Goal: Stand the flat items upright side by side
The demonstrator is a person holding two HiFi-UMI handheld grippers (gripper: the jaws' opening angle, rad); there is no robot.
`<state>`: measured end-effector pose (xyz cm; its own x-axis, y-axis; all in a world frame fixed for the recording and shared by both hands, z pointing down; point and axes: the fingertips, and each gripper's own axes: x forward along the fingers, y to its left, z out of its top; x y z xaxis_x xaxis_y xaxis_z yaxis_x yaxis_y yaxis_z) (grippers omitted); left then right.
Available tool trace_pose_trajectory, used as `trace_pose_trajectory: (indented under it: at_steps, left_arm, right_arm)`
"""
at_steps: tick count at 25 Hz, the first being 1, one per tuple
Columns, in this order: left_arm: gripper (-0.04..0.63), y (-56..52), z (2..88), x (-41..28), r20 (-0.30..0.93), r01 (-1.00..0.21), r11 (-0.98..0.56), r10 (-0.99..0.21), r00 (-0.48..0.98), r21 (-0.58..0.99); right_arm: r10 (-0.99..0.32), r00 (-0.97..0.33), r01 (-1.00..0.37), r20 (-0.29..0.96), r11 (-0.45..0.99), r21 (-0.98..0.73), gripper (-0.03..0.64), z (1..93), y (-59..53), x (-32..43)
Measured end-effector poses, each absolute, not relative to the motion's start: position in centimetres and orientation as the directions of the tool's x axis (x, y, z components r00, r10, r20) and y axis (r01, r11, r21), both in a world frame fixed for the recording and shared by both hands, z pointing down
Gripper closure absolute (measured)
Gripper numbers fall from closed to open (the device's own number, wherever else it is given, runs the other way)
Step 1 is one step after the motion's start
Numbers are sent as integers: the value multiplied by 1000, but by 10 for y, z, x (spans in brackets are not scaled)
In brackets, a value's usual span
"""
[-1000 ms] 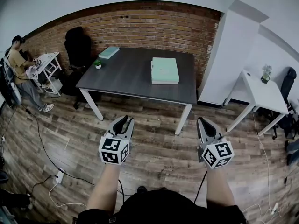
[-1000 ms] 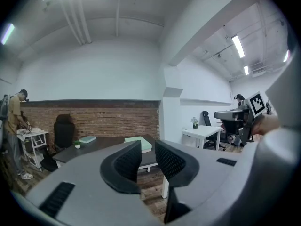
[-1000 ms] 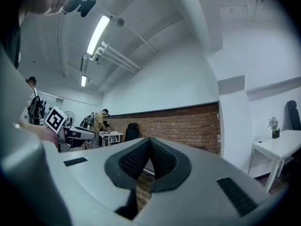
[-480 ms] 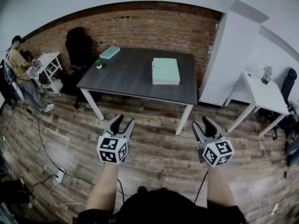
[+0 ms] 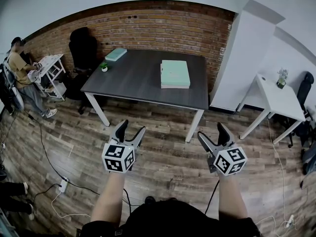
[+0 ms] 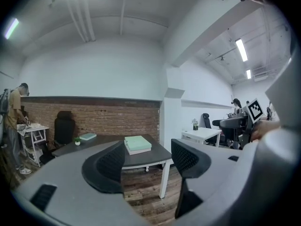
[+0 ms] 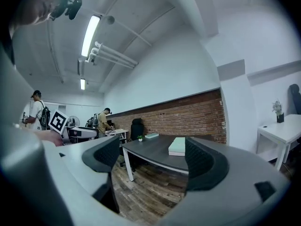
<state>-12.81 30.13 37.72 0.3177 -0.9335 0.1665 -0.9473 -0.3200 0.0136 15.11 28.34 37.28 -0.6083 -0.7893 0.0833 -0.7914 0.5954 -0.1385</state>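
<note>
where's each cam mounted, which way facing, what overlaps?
Head view: on the person's head, forward and steeply down at floor and table; shows both forearms, left tool, right tool.
Left gripper view: on left tool, along its jaws at the table; jaws have just been opening, nothing between.
Right gripper view: on right tool, along its jaws at the table; jaws have just been opening, nothing between.
Shared: all show table, green stack, brick wall.

Left gripper [image 5: 132, 128]: jaws just opening, apart, empty.
Right gripper [image 5: 211, 131]: jaws just opening, wider, empty.
Forearms [image 5: 109, 201]: stretched forward, parallel.
</note>
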Motion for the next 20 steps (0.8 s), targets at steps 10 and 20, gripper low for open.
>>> trace_pose_trajectory:
  at_steps: [10, 20]
  left_arm:
    - [141, 302, 388, -107, 213, -927, -374, -907, 364, -7]
    - [104, 296, 383, -56, 200, -918, -397, -900, 387, -8]
  right_arm:
    - [-771, -629, -775, 96, 612, -156, 46, 378, 288, 146]
    - [-756, -648, -756, 94, 622, -205, 31, 382, 300, 195]
